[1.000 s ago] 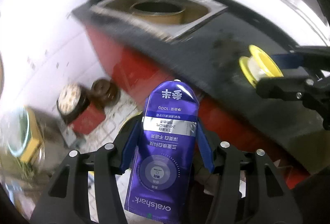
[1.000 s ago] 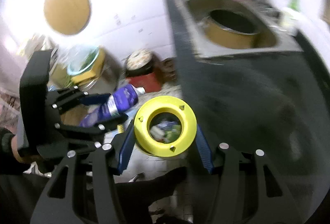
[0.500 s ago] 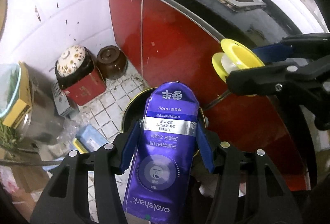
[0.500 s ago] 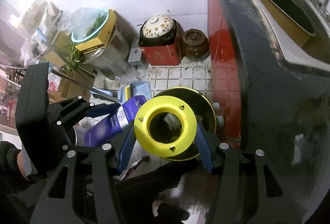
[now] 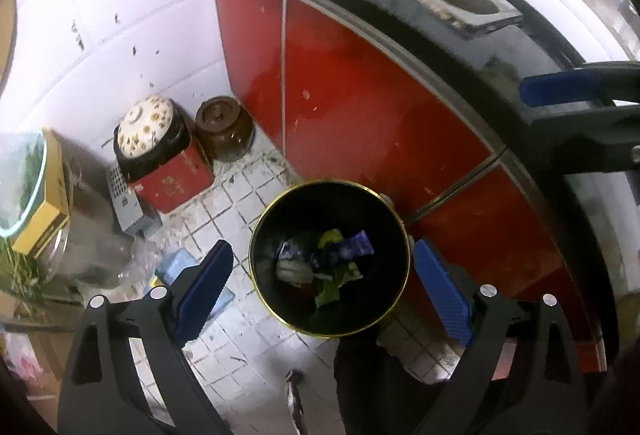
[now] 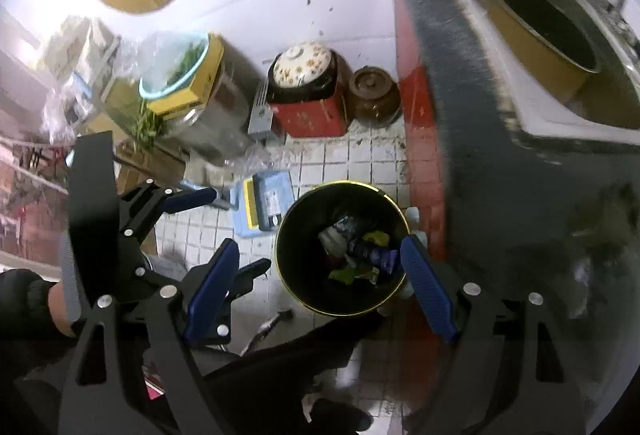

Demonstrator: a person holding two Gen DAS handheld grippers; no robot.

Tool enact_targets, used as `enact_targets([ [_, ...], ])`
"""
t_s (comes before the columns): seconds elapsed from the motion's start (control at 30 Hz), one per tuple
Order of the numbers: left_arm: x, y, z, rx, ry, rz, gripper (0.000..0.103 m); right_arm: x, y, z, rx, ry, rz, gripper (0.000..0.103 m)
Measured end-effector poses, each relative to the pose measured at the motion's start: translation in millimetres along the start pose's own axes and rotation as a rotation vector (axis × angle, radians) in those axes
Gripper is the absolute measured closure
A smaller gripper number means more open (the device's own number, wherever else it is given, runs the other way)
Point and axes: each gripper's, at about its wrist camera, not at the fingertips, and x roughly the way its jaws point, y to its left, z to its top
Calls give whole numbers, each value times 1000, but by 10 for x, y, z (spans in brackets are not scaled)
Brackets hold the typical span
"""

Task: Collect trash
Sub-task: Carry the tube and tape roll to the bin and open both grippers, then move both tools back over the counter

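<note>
A black bin with a gold rim stands on the tiled floor against the red cabinet. Inside it lie the purple toothpaste tube, a yellow piece that may be the tape spool, and other scraps. My left gripper hangs over the bin, its jaws opening with nothing between them. My right gripper also hangs over the bin, its jaws opening and empty. The left gripper also shows at the left of the right wrist view.
Red cabinet doors under a black counter rise right of the bin. A patterned lidded pot on a red box and a brown jar sit in the corner. A blue box lies left of the bin. A person's dark leg fills the bottom.
Both grippers have gone from shut to open. The purple tube left the left gripper and the yellow spool left the right one; both now lie in the bin.
</note>
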Motion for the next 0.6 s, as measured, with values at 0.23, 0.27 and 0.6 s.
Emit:
enact_targets([
  [0.23, -316, -521, 363, 148, -75, -49, 13, -864, -349, -358, 122, -149, -80, 15],
  [0.27, -359, -627, 412, 173, -87, -59, 9, -990, -424, -437, 144, -169, -96, 14],
  [0.6, -641, -2570, 680, 570, -155, -303, 7, -2480, -1268, -2146, 550, -375, -403, 12],
])
